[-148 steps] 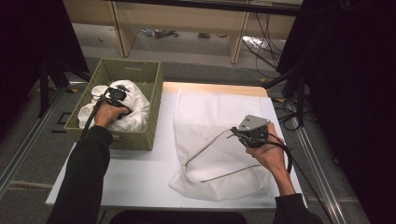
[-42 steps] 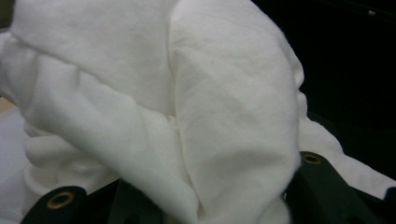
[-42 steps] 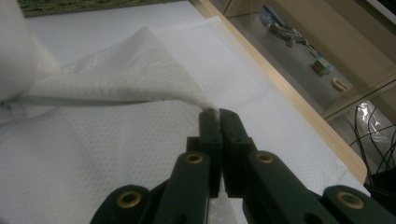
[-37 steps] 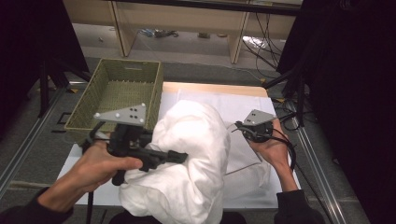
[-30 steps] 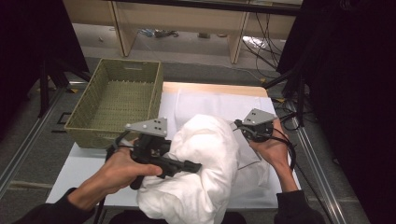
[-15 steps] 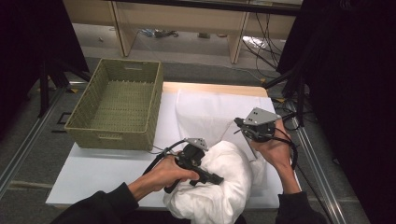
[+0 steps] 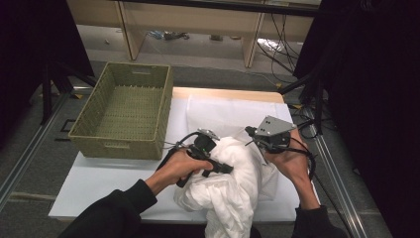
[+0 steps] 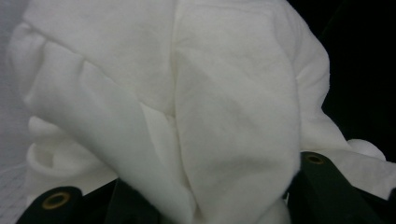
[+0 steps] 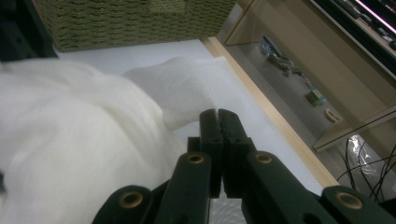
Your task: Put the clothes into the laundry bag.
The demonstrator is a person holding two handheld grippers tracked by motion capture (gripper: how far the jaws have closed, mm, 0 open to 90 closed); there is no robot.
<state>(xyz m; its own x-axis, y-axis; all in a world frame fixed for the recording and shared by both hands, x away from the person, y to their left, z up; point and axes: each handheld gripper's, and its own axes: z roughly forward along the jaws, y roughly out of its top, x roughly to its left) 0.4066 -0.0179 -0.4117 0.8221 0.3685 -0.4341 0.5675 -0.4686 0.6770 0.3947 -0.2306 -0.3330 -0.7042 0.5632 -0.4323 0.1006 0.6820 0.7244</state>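
A bulky white cloth bundle (image 7: 237, 186) rests on the flat white sheet (image 7: 218, 111) near the table's front edge, and part of it hangs over that edge. My left gripper (image 7: 225, 168) is shut on the bundle from its left side. In the left gripper view, thick folds of the cloth (image 8: 187, 93) are bunched between the two black jaws. My right gripper (image 7: 249, 131) hovers just right of the bundle's top, jaws pressed together with nothing between them. Its closed tips (image 9: 218, 116) point over the sheet, with the cloth (image 9: 70, 130) at their left.
An empty green woven basket (image 7: 119, 144) stands at the table's back left, also at the top of the right gripper view as basket (image 9: 130, 18). The white table top (image 7: 99, 183) lies bare at the front left. Shelving and cables lie beyond the far edge.
My left gripper lifted the cloth out of the basket, carried it right and down, and lowered it onto the sheet beside the right gripper. The right gripper has stayed put.
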